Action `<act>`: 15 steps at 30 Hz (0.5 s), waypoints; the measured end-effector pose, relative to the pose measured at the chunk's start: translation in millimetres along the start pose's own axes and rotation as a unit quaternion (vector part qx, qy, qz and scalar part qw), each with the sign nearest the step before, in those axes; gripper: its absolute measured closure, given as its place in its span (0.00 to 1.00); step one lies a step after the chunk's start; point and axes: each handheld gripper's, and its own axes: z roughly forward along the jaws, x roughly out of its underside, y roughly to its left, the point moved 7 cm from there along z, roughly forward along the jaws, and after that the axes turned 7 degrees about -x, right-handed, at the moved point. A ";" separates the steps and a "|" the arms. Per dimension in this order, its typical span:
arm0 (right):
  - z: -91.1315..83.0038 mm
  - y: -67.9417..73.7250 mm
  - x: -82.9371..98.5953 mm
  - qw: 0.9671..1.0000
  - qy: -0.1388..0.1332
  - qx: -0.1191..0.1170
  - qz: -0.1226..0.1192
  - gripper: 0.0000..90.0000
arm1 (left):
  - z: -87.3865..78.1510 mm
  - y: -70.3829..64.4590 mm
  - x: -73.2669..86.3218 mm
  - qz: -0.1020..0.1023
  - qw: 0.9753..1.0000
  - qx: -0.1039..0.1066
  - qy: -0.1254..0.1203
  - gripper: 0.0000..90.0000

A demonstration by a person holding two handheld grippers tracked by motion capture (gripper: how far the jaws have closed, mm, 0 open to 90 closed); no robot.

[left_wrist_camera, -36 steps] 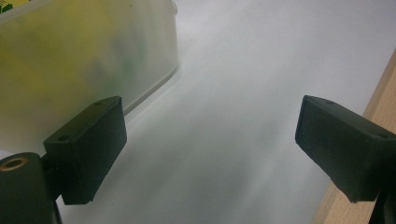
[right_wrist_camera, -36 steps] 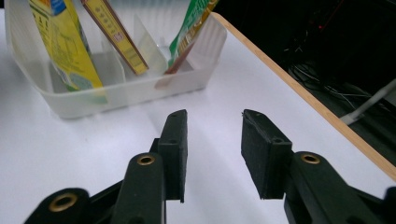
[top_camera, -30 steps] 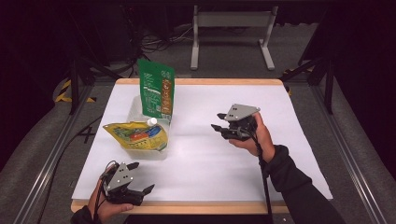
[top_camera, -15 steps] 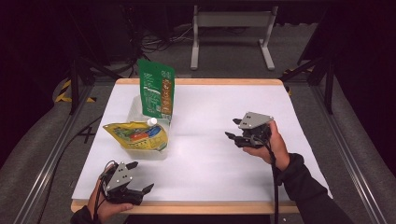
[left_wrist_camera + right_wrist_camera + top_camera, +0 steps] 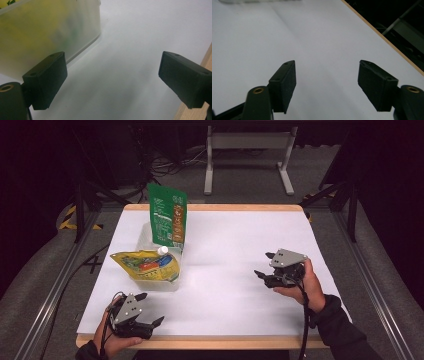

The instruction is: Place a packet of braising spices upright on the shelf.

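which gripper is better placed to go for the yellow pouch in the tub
Left, probably. The left gripper sits open just in front of the tub holding the yellow pouch, and its own view shows the tub wall close ahead. The right gripper, also open, is well across the table.

A: How is the high view lit?
B: Light falls from above onto the white table (image 5: 225, 270), which reads bright and even; the floor and room around it sink into near black. The whole picture is soft and slightly grainy.

A: Are there shadows?
B: Faint ones only, beneath the clear container (image 5: 152, 282) and under each hand.

A: And the gripper views?
B: In the left gripper view the frosted container (image 5: 50, 30) is close and blurred, with a soft grey shadow on the table below it. In the right gripper view the table surface is pale and washed out, and the wooden table edge (image 5: 382, 37) beyond is out of focus.
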 end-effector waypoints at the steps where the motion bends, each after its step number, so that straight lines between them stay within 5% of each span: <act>1: -1.3 0.3 2.9 1.000 0.003 0.001 0.000 0.33 | 0.0 0.0 0.0 0.000 1.000 0.000 0.000 0.10; 15: -20.8 2.5 39.1 0.999 0.027 0.021 0.013 0.23 | 2.7 2.8 1.6 0.011 1.000 -0.005 0.007 0.10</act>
